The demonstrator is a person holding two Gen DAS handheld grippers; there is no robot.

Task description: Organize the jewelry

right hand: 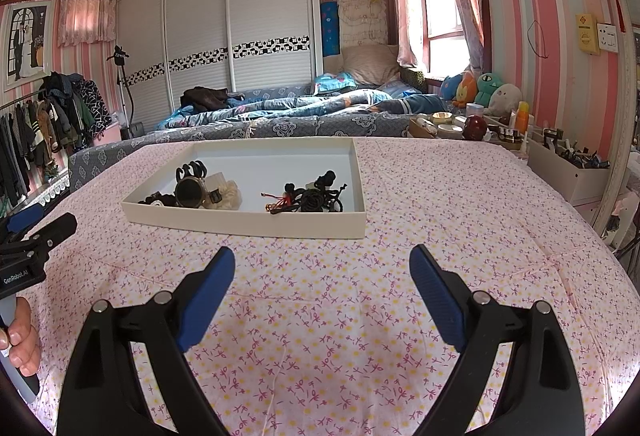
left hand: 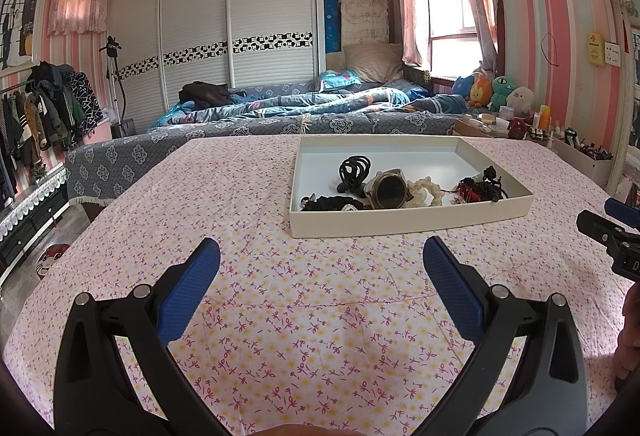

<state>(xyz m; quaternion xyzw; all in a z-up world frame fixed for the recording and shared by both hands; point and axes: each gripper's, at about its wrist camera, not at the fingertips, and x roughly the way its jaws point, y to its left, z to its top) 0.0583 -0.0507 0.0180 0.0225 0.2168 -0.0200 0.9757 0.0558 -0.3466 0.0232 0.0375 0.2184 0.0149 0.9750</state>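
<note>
Both claws, left claw [left hand: 320, 260] and right claw [right hand: 322, 272], spread wide, empty, above the floral tabletop [left hand: 248, 236]; jewelry heaped inside shallow white tray [left hand: 408, 222], corralling loose pieces.

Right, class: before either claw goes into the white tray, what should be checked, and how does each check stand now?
1. Left claw open, holding nothing: ok.
2. Right claw open, holding nothing: ok.
3. Shallow white cardboard tray flat on the pink floral tablecloth: ok.
4. Round dark-faced wristwatch free of neighbours: not ok, it touches the black plastic hair claw clip.
5. Black and red cord tangle separable: cannot tell.
</note>
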